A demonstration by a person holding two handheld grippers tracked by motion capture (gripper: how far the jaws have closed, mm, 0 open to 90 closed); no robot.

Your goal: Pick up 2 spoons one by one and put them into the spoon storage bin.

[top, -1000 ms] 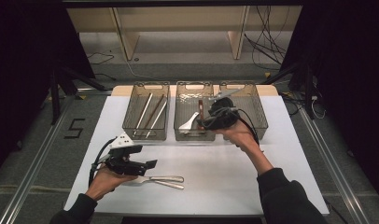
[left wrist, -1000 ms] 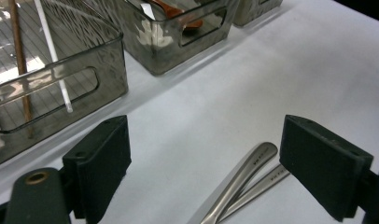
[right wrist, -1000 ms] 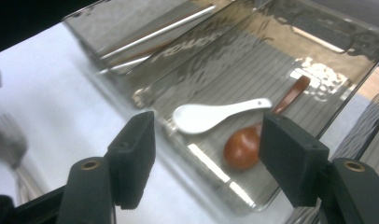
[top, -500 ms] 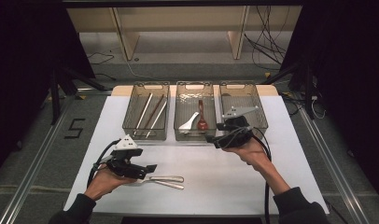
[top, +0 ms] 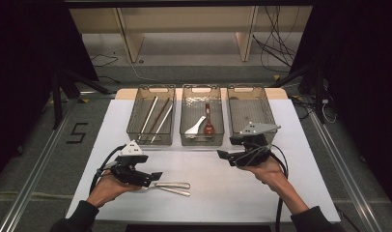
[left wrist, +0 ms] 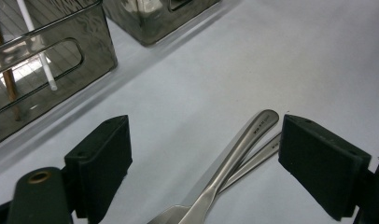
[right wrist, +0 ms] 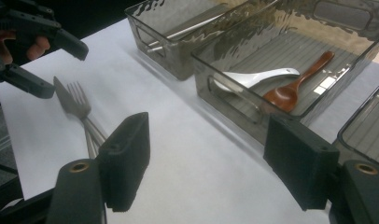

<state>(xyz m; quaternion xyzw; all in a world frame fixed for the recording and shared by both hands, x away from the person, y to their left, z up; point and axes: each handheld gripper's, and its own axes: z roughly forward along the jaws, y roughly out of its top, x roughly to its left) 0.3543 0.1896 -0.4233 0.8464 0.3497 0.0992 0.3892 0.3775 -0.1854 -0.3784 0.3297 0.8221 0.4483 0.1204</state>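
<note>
A steel knife and fork (top: 174, 187) lie side by side on the white table near the front left. In the left gripper view their handles (left wrist: 246, 140) reach between the open jaws of my left gripper (left wrist: 204, 126), untouched by the pads. In the high view that gripper (top: 153, 177) rests low at the cutlery's left end. My right gripper (top: 224, 155) hovers in front of the middle bin (top: 184, 126); its jaws have just been opening, with nothing between them (right wrist: 208, 123). A wooden spoon (right wrist: 295, 88) and a white spoon (right wrist: 253, 77) lie in that bin.
Three clear bins stand in a row at the back. The left bin (top: 134, 126) holds chopsticks (top: 148, 116), and the right bin (top: 270, 116) has nothing in it. Cables trail from both grippers toward the table's front edge.
My right gripper has drawn back from over the middle bin toward the person and sunk toward the table. The wooden spoon now lies uncovered in that bin. My left gripper has stayed put.
</note>
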